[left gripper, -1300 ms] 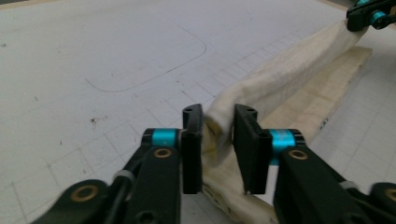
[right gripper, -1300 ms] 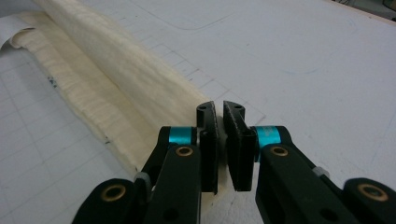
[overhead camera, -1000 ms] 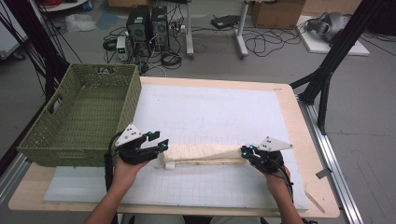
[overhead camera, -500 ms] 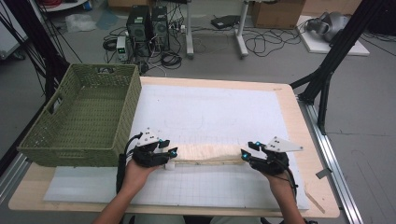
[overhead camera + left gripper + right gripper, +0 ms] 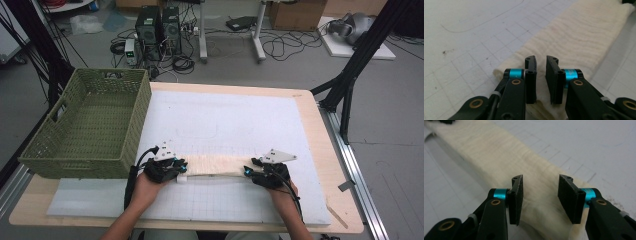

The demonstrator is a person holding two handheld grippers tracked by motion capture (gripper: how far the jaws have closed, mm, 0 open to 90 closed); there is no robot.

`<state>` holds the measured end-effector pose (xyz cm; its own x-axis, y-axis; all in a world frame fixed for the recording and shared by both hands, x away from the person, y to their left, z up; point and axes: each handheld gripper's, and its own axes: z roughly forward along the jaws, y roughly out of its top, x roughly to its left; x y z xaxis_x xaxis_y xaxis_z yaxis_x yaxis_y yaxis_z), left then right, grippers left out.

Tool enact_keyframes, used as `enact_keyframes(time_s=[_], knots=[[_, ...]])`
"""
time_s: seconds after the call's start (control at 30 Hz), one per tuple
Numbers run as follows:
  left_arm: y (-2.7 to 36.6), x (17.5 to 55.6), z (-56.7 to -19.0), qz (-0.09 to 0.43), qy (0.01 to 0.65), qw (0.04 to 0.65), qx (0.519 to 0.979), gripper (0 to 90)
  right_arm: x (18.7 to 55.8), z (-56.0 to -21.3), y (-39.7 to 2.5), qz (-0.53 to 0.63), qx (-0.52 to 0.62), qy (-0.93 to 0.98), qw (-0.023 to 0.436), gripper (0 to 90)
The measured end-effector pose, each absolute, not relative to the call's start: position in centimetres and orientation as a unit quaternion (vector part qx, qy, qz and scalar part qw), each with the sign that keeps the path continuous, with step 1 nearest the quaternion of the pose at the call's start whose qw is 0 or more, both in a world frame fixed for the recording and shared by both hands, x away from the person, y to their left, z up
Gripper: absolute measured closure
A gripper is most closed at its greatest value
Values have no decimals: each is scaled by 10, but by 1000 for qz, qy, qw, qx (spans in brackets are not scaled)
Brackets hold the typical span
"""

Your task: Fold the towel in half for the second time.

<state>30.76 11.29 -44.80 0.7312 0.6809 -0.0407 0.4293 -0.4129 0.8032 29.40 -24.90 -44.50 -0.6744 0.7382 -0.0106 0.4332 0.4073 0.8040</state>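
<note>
The cloth's (image 5: 216,165) two ends lie hidden under the left claw (image 5: 181,167) and right claw (image 5: 248,169); the person's forearms are cut off below.

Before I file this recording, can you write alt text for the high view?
A long, folded cream cloth strip lies across a white gridded mat, with the left gripper at one end and the right gripper at the other, each held in a person's hand. An empty green woven plastic basket stands on the wooden table at the left.
</note>
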Motion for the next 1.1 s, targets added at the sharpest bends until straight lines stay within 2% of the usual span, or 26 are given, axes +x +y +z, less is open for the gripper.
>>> enact_keyframes(time_s=[0.17,0.3,0.4,0.5,0.6,0.67,0.77,0.93,1.0,1.03,1.07,1.1], knots=[[109,307,-448,177,324,407,835,800,289,-449,-253,394,353,827,190,533],[109,308,-448,179,328,405,834,783,284,-448,-261,382,347,832,204,510],[109,307,-446,179,335,406,831,765,283,-444,-267,387,358,827,194,488],[111,307,-437,184,339,429,817,681,285,-433,-276,443,372,793,189,473],[117,311,-426,196,353,456,793,610,293,-423,-284,455,394,772,204,457],[119,316,-427,198,369,454,786,558,302,-422,-287,453,407,765,209,456],[122,328,-436,177,410,434,783,420,316,-429,-286,446,420,765,199,461],[124,337,-447,137,427,414,792,429,327,-443,-277,419,418,789,167,481],[124,337,-449,141,422,412,795,456,329,-448,-275,407,417,799,150,493],[125,337,-449,140,421,413,795,496,329,-451,-275,399,419,804,140,503],[126,336,-449,133,418,419,795,555,328,-452,-276,406,416,801,141,569],[126,336,-450,124,410,425,798,649,327,-451,-277,409,415,802,130,603]])
